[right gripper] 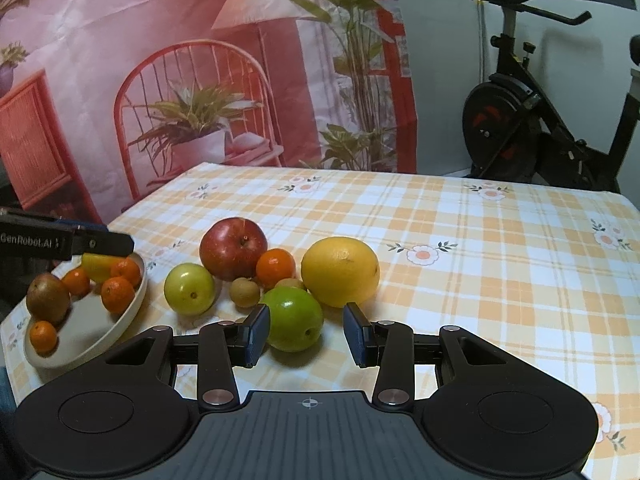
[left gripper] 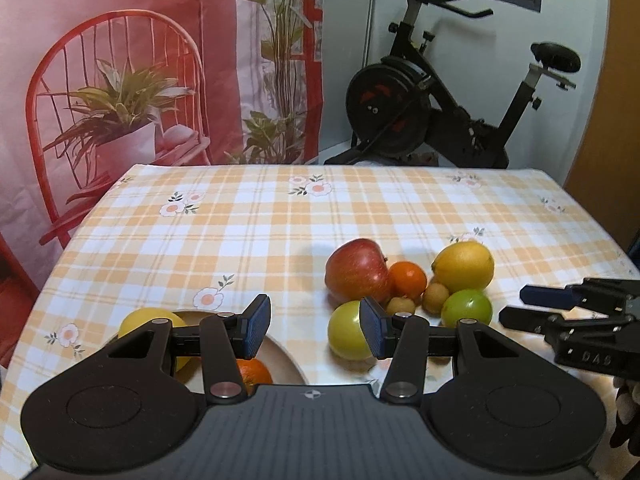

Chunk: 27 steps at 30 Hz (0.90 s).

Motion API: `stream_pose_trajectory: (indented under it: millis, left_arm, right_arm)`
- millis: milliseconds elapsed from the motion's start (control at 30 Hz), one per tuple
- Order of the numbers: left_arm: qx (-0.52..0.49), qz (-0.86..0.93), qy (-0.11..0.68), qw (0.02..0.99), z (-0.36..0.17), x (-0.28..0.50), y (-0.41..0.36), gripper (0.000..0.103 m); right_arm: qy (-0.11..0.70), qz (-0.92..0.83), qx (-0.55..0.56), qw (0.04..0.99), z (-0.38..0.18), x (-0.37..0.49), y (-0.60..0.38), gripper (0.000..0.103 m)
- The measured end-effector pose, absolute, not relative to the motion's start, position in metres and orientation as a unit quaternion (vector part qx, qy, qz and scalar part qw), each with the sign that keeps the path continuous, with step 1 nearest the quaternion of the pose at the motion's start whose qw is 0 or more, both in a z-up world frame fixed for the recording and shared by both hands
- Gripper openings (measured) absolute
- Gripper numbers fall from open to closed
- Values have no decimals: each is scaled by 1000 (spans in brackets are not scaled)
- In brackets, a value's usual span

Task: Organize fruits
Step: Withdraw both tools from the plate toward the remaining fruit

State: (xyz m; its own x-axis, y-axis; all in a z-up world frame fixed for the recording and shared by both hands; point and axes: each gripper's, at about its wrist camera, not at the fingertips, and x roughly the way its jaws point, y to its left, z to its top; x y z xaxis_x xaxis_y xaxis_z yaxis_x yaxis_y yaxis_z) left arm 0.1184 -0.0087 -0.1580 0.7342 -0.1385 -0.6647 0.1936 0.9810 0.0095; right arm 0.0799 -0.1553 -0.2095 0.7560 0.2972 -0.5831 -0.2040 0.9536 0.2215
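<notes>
A cluster of fruit lies on the checked tablecloth: a red apple [right gripper: 233, 249], a tangerine [right gripper: 276, 266], a big yellow citrus [right gripper: 340, 272], a yellow-green fruit [right gripper: 189, 289], small brown fruits [right gripper: 244, 292] and a green fruit [right gripper: 294, 318]. My right gripper [right gripper: 307, 336] is open, with the green fruit just ahead of its tips and a gap at the right pad. My left gripper [left gripper: 315, 328] is open and holds nothing. It hovers over the edge of the pale plate [left gripper: 286, 354], with the yellow-green fruit [left gripper: 346, 332] beside its right finger.
The plate [right gripper: 120, 324] at the table's left holds several tangerines, a yellow fruit [right gripper: 96, 266] and a brown fruit [right gripper: 48, 298]. An exercise bike [left gripper: 420, 112] stands behind the table, beside a printed backdrop. The table edge runs close on the left.
</notes>
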Motion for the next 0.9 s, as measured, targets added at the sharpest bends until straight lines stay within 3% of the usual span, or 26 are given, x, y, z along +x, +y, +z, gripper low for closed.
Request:
stream_pose_trajectory:
  millis: [900]
  left_arm:
    - [-32, -63, 333, 940, -155, 100, 25, 52]
  right_arm:
    - [358, 207, 11, 910, -195, 89, -104, 38]
